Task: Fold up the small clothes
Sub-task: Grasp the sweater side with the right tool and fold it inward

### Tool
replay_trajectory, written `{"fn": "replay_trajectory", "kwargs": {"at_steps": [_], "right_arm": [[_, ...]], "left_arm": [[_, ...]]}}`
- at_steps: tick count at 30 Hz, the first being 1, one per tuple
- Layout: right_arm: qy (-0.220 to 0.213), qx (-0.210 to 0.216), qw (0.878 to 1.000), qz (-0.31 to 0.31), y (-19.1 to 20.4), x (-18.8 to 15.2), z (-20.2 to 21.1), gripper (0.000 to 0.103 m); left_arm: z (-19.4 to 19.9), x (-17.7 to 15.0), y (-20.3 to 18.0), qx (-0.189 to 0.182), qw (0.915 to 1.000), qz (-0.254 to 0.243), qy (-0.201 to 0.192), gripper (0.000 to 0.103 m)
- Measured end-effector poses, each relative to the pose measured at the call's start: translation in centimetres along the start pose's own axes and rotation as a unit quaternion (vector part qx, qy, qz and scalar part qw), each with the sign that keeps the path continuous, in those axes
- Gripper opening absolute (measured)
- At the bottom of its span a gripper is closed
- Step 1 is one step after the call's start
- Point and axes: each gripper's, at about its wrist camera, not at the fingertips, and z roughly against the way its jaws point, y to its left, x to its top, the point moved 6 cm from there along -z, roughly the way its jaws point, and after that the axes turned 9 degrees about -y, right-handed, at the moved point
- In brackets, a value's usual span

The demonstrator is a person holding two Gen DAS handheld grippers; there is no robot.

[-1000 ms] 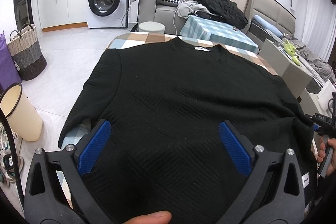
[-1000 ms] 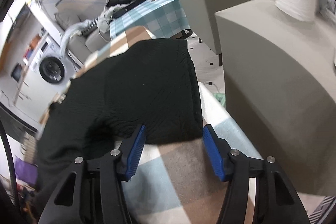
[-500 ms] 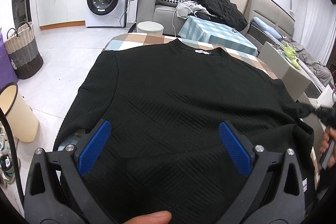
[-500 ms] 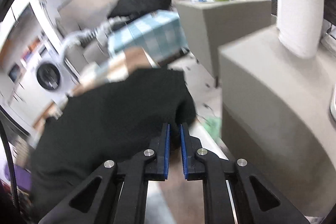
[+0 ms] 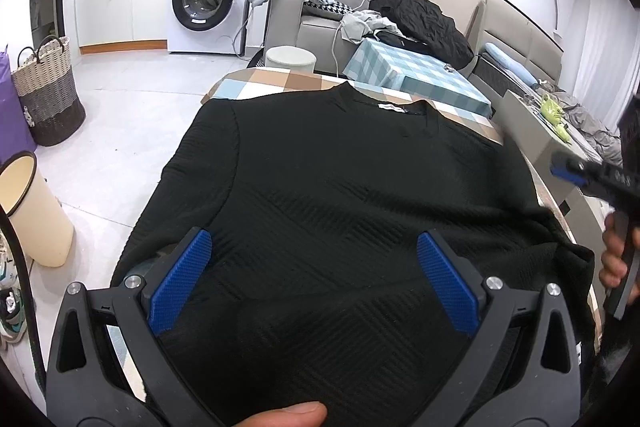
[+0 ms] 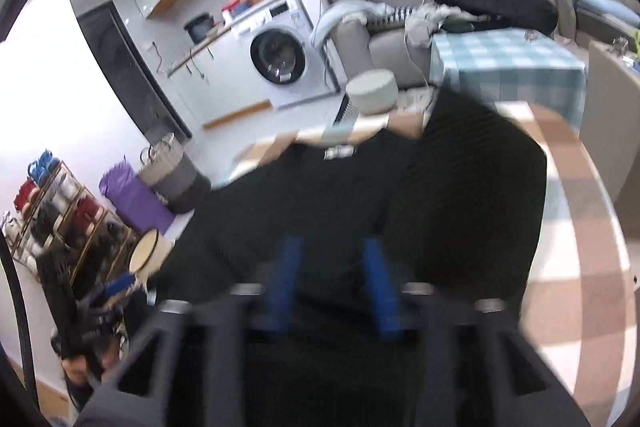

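The black sweater (image 5: 340,211) lies flat on the checked table (image 5: 280,81). The left gripper (image 5: 316,283) is wide open above its hem. The right gripper (image 6: 332,291) is blurred, jaws apart, with dark cloth between them; whether it grips I cannot tell. The sleeve should fold straight over the body, without wrinkles.

Bright even daylight, fisheye-warped edges, right wrist view motion-blurred

Support surface: table (image 5: 280,83) covered by a checked cloth in tan, pale blue and white squares. Directly on it lies one black textured sweater (image 5: 340,195), spread flat with the neckline (white label visible) toward the far edge. In the right wrist view the sweater's (image 6: 460,195) right side appears folded inward over the body; checked cloth exposed beside it.
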Motion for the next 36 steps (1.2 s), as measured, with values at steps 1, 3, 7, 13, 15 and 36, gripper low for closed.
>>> {"fn": "replay_trajectory", "kwargs": {"at_steps": [1,3,7,13,15,36], "right_arm": [[0.000,-0.011,1.000,0.000,-0.5,-0.4,0.4,0.053],[0.010,-0.068,0.998,0.000,-2.4,-1.7,1.5,0.053],[0.083,-0.168,0.982,-0.016,-7.2,-5.6,2.5,0.058],[0.118,-0.168,0.979,-0.003,-7.4,-8.9,1.3,0.054],[0.122,-0.162,0.979,0.003,-7.5,-9.5,0.7,0.021],[0.054,-0.174,0.983,-0.039,-7.6,-9.6,8.1,0.059]], "left_arm": [[0.1,0.0,0.1,0.001,1.0000,0.000,0.000,0.102],[0.3,-0.1,0.6,0.004,1.0000,0.001,0.000,0.102],[0.4,-0.3,1.6,0.016,0.9999,0.007,0.002,0.102],[0.6,-0.6,3.4,0.041,0.9989,0.022,0.006,0.102],[0.9,-0.8,4.0,0.049,0.9984,0.026,0.008,0.102],[2.0,-3.5,14.8,0.106,0.9805,0.158,0.051,0.084]]}}
